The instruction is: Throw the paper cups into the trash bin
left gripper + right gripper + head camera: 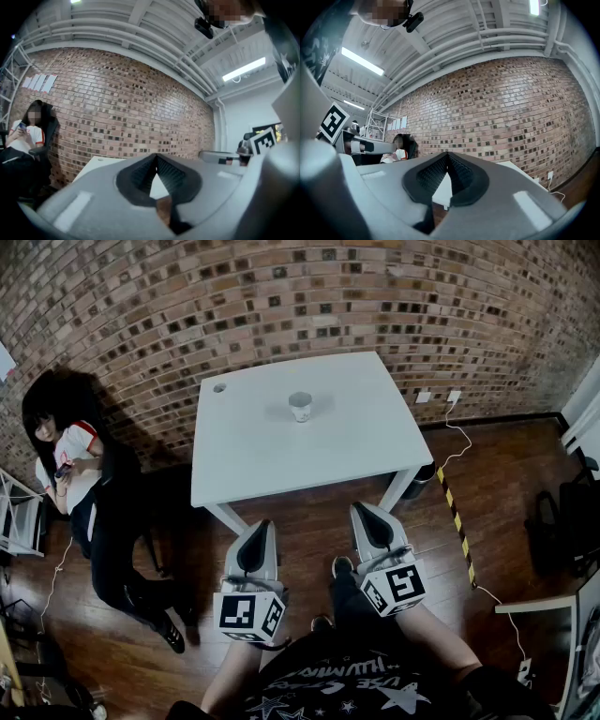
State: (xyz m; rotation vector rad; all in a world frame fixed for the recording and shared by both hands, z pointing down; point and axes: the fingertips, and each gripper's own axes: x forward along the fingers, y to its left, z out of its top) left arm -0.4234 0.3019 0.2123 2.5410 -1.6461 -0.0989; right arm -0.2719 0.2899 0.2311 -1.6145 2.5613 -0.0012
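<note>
A brick wall (pixel 281 296) is running behind a white table (pixel 262 446) that is standing on a dark wood floor (pixel 309 531). A strip light (pixel 361 61) is glowing under a white beamed ceiling (pixel 454 23).

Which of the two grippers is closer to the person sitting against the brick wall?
Left. The left gripper hangs over the floor, to the right of the seated person. The right gripper is even farther right, by the table leg.

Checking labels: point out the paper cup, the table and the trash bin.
paper cup (pixel 300 411): head view, its side wall.
table (pixel 281 460): head view, bare top near the front edge.
trash bin (pixel 422 481): head view, dark part showing under the table's corner.
</note>
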